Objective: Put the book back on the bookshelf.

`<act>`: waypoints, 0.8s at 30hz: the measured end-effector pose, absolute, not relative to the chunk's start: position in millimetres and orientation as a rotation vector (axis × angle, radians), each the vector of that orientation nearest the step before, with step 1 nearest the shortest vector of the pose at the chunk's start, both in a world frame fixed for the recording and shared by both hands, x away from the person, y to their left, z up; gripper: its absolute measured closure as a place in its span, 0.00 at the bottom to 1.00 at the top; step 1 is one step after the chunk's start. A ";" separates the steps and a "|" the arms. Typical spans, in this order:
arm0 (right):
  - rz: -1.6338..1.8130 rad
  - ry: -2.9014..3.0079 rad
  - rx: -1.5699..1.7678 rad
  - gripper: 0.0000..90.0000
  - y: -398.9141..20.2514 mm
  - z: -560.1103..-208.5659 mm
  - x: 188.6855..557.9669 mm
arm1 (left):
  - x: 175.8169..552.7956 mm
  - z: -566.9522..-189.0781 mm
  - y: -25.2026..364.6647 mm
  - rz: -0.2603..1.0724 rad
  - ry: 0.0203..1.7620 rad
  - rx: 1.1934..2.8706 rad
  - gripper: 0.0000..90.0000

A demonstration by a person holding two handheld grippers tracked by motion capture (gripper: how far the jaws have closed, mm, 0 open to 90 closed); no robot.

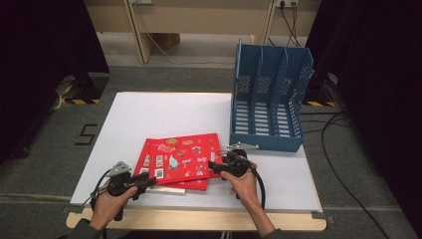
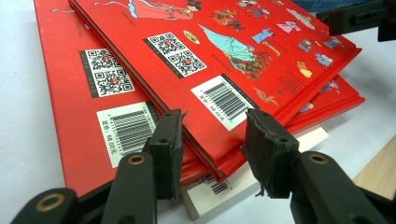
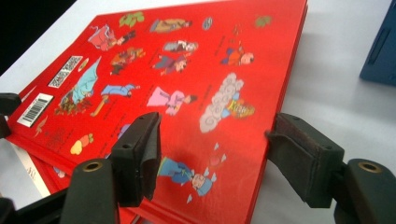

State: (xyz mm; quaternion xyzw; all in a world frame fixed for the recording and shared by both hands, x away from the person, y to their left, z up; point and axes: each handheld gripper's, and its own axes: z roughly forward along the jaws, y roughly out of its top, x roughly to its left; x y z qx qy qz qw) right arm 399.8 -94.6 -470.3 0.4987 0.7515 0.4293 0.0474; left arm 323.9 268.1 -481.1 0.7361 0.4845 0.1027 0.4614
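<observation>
Holding the corner of the red books point(image 1: 181, 160) at the near side of the white table point(image 1: 149, 114).

The left gripper point(image 1: 141, 182) squeezes the stack's near left corner. The right gripper point(image 1: 218, 167) sits at the top book's right edge, jaws apart, not pinching. Right of the books the table is bare up to the blue file rack point(image 1: 271, 97).

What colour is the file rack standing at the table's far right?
Blue, with slotted walls and floor: the file rack shows best in the high view.
</observation>
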 end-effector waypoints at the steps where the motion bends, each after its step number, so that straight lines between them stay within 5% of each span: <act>1: 1.308 2.301 1.519 0.35 -94.6 -471.7 400.2 | 323.9 -481.1 268.2 0.252 1.191 1.811 0.63; 10: 1.325 2.333 1.573 0.28 -94.5 -477.7 402.4 | 323.9 -481.1 268.1 0.254 1.192 1.810 0.63; 24: 1.397 2.266 1.627 0.32 -96.5 -467.2 400.9 | 323.6 -482.2 268.7 0.244 1.208 1.785 0.62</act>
